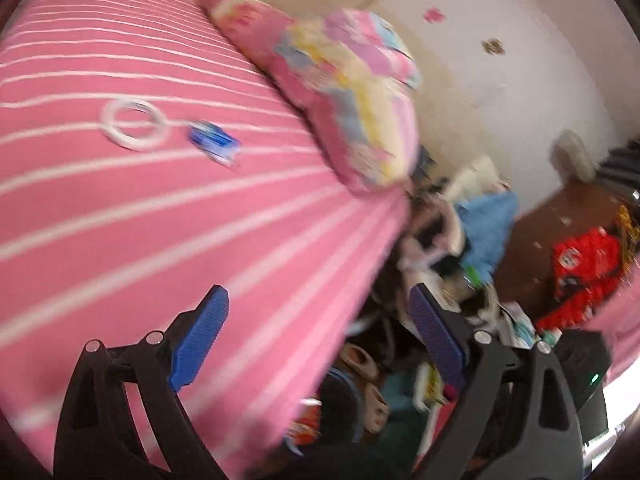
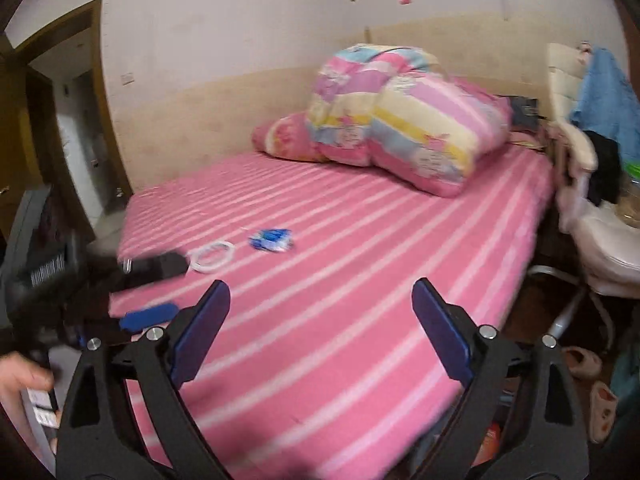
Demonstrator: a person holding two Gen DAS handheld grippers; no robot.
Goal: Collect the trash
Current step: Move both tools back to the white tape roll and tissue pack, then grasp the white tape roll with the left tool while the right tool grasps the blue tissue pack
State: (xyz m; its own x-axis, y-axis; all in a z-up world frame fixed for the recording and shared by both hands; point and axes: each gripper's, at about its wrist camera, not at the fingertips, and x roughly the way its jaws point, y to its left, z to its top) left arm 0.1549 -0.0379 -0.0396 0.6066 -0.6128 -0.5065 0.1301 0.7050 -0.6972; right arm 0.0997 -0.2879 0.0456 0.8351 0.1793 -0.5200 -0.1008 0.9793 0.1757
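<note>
Two pieces of trash lie side by side on the pink striped bed [image 2: 360, 280]: a white ring [image 2: 212, 257] and a crumpled blue wrapper [image 2: 271, 239], well apart from the folded quilt [image 2: 404, 120] by the wall. Both the right tool [image 2: 320, 304] and the left tool [image 1: 316, 308] stand wide open and empty. Beside the bed are a cluttered chair [image 2: 600, 248] and slippers [image 2: 586, 360] on the floor.
</note>
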